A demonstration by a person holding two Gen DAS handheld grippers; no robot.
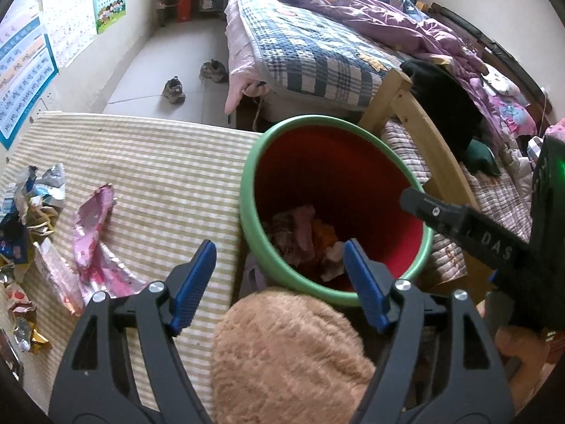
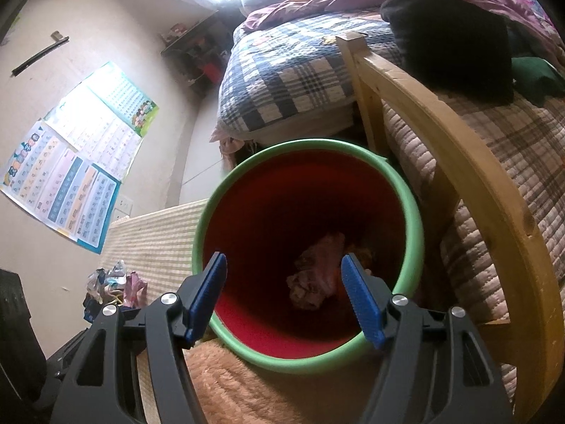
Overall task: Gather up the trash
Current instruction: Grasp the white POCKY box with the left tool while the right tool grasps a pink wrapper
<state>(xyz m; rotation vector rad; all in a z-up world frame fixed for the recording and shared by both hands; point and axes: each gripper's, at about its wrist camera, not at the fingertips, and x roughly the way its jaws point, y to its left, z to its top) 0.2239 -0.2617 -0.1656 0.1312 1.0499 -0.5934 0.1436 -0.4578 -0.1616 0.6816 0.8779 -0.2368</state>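
A red bin with a green rim stands between the striped mat and the bed, with crumpled wrappers lying at its bottom. My left gripper is open over the bin's near rim, nothing between its blue pads. My right gripper hangs open over the bin's mouth, also empty; one of its black fingers shows at the right of the left wrist view. A pink wrapper and a heap of crumpled wrappers lie on the striped mat.
A tan plush thing sits just under both grippers. A wooden bed frame and quilted bedding border the bin on the right. Two shoes lie on the floor beyond the mat. Posters hang on the left wall.
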